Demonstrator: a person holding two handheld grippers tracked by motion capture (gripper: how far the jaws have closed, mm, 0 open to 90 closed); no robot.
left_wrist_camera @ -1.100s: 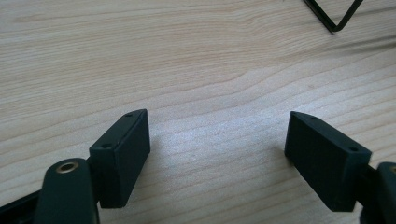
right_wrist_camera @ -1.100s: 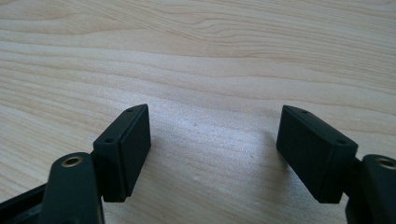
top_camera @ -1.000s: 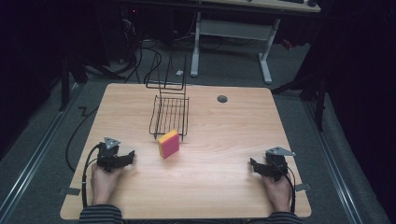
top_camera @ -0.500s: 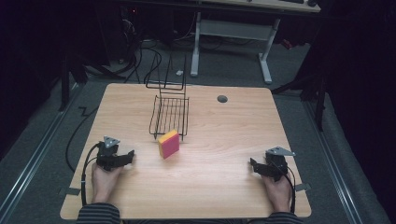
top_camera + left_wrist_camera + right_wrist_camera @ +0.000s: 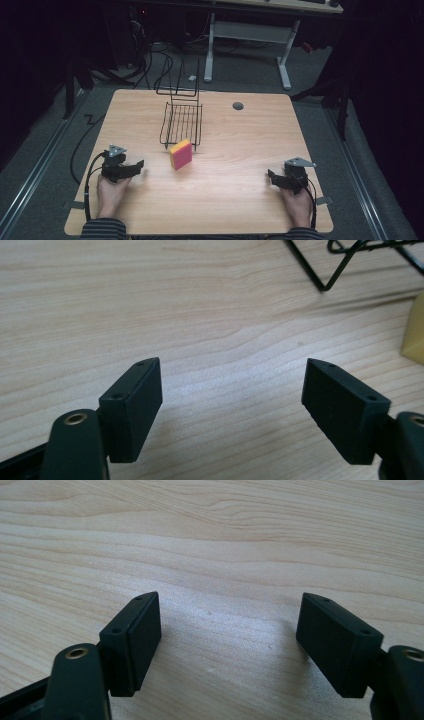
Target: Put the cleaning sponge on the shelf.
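We see 1 container on the table: a black wire rack standing toward the far side, left of centre. Nothing lies in it; its wires show bare wood beneath. In the left gripper view a corner of the rack crosses the top right.

The sponge, yellow with a pink side, stands on the table just in front of the rack's near edge, close to it; we cannot tell whether they touch.

Against the 2 earlier high views, the sponge and rack lie where they lay, and both hands sit in about the same places near the front corners. The 1 change is at the left gripper, whose jaws have just been closing a little, with nothing between them.

That left gripper is low over the table at the front left, its jaws spread wide over bare wood and pointing roughly toward the sponge. The sponge lies ahead of it and to its right, apart from it with bare table between; in the left gripper view only a yellow edge of the sponge shows at the right border, beyond the right jaw.

The right gripper is at the front right, well apart from the sponge, its jaws likewise spread; in its own view they frame bare wood.
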